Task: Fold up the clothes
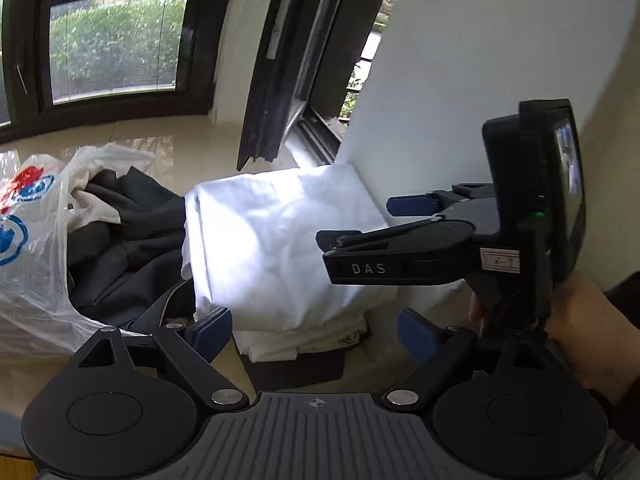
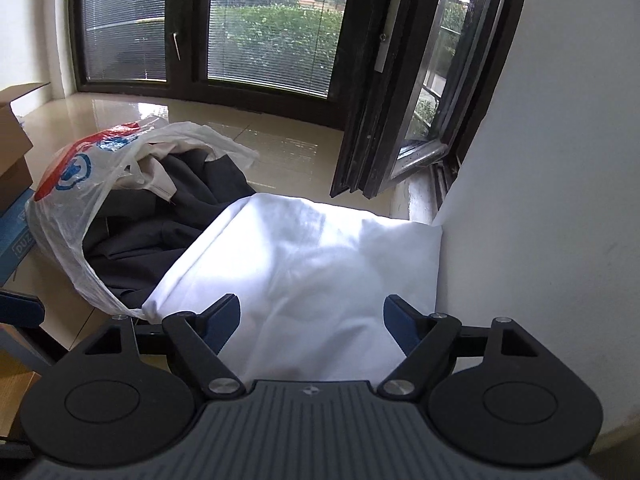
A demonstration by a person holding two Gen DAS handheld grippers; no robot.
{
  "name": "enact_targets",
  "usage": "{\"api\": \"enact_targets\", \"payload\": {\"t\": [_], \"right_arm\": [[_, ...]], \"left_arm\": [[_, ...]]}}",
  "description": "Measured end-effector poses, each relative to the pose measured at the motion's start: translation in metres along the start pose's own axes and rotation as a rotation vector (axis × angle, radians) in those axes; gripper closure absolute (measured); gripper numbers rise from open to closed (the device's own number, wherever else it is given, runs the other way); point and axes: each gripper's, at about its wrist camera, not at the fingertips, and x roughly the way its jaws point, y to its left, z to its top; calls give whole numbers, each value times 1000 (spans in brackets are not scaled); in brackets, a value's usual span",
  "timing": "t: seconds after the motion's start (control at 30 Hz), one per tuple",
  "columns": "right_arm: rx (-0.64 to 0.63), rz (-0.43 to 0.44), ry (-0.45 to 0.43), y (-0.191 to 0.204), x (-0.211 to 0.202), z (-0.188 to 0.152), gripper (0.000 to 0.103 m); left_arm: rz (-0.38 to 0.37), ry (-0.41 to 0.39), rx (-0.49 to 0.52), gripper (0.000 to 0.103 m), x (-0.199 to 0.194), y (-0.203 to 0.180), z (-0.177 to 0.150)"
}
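My left tongs (image 1: 316, 332) wide open, empty, my right tongs (image 2: 312, 320) spread, empty, over folded white garment (image 2: 304, 256), dark clothes (image 2: 160, 216) in plastic bag (image 2: 68, 184) beside it

One folded white garment (image 2: 304, 264), one plastic bag (image 2: 76, 184) of dark clothes (image 2: 160, 216), one cardboard box (image 2: 12, 140)

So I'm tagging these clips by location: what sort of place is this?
Probably a room in a home, at a bay-window ledge. Dark-framed windows look onto greenery, a folded white garment lies on the glossy sill, and a plastic bag of dark clothes sits beside it.
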Motion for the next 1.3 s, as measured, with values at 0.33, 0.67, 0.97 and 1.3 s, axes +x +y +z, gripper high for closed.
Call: {"api": "enact_targets", "payload": {"t": [0.33,0.67,0.97,1.3], "right_arm": [[9,53,-75,44,-98,-24,9],[-37,151,-115,126,-201,-63,1],[-98,269,-153,209,-281,-99,0],[-239,476,-178,319,-345,-136,0]], "left_arm": [[82,-80,-13,2,-97,-13,-47],[211,-170,-110,0,-222,-6,-127],[412,-243,-197,0,-315,0,-206],[710,-310,-438,0,-413,7,-307]]}}
